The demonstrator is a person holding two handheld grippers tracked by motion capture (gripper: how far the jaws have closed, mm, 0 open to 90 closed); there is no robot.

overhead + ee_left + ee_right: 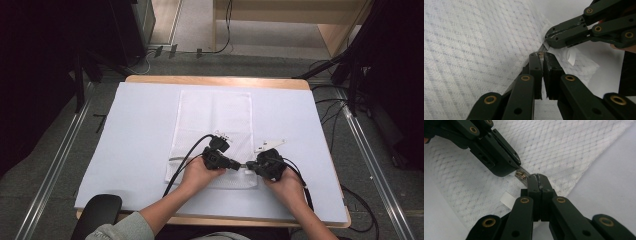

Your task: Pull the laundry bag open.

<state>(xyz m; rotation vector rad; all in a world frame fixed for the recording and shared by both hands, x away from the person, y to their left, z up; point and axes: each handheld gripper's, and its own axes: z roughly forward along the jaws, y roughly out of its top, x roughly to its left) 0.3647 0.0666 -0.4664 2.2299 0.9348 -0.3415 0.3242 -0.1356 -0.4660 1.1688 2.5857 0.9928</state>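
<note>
A white mesh bag [215,115] lies flat in the middle of the white-covered table [140,130]. Both grippers meet tip to tip at its near edge. My left gripper [239,165] [540,55] is shut on the small brass zipper pull [540,54] [520,173]. My right gripper [250,165] [539,178] faces it from the right, shut on the bag's zipper edge [524,179] just beside the pull. A small white label [571,55] [507,200] sticks out of the bag near the two tips.
The table's wooden rim [215,80] shows at the back. Cables [330,115] trail over the floor on the right. A black rounded object [97,210] sits at the table's near left corner. Metal floor rails [55,165] run along both sides.
</note>
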